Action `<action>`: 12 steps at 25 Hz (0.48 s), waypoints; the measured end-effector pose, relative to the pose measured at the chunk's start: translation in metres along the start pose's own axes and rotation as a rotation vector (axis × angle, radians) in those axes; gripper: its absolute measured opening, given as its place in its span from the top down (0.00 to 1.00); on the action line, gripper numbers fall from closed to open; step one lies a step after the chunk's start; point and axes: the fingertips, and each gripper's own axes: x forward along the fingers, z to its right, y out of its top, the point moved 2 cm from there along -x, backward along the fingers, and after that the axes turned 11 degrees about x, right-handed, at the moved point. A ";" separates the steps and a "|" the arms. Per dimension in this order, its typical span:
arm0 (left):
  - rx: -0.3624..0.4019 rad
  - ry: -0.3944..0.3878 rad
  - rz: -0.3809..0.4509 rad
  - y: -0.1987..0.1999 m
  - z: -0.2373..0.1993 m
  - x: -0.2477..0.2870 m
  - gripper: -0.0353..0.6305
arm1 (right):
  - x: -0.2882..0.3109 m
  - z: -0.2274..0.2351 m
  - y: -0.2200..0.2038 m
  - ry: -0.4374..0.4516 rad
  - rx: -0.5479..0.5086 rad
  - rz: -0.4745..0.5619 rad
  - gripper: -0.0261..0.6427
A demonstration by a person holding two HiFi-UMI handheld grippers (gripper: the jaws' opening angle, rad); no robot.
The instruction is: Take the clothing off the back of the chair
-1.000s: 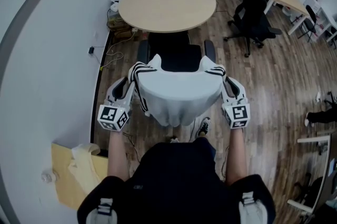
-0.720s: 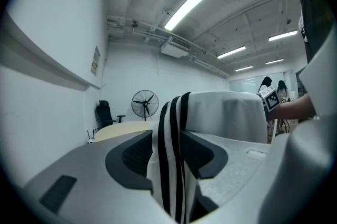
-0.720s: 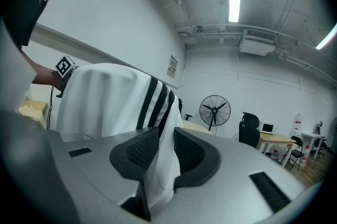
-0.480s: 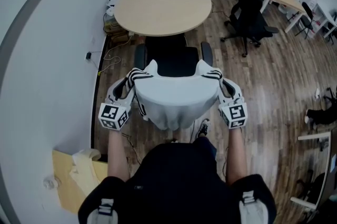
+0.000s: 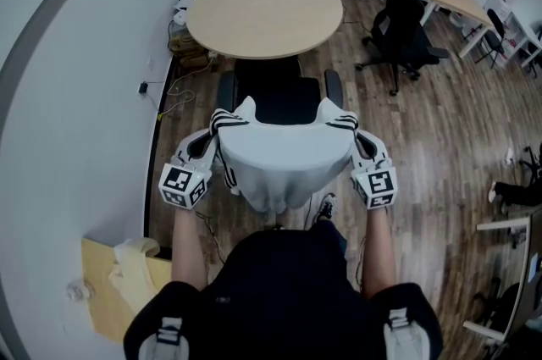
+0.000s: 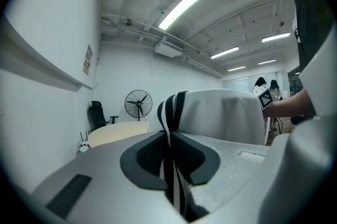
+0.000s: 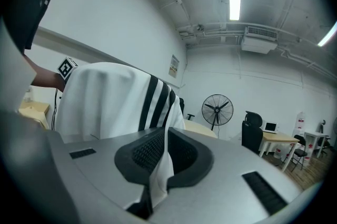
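White shirt (image 5: 284,159) with black-striped shoulders, draped over the back of a black office chair (image 5: 279,100), cloth hanging down the near side toward the person (image 5: 284,299). Chair drawn up to a round wooden table (image 5: 264,9) on a wood floor (image 5: 423,146).

Left gripper (image 5: 210,140) at the shirt's left shoulder, level with the top of the chair back. Jaws just closing there, now narrow and pinched on a fold of the striped cloth. In the left gripper view, black and white stripes running straight down through the slit between the two dark pads (image 6: 142,157), the rest of the shirt bulging up just beyond.

Right gripper (image 5: 359,138) at the opposite shoulder, mirroring the left. Jaws likewise almost together, clamped on a thin white fold trailing out below the pads, striped shoulder rising right behind.

Shirt spread between the two grippers, resting on the chair back, not lifted clear.
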 end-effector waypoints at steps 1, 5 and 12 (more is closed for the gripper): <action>0.005 0.001 0.000 0.000 0.001 0.000 0.92 | -0.001 0.000 -0.001 -0.007 0.007 -0.010 0.95; 0.019 -0.002 -0.001 0.001 0.004 -0.001 0.93 | -0.006 0.002 -0.006 -0.034 0.025 -0.042 0.96; -0.079 -0.017 0.046 0.006 0.006 -0.009 0.94 | -0.012 0.000 0.002 -0.023 0.092 -0.021 0.96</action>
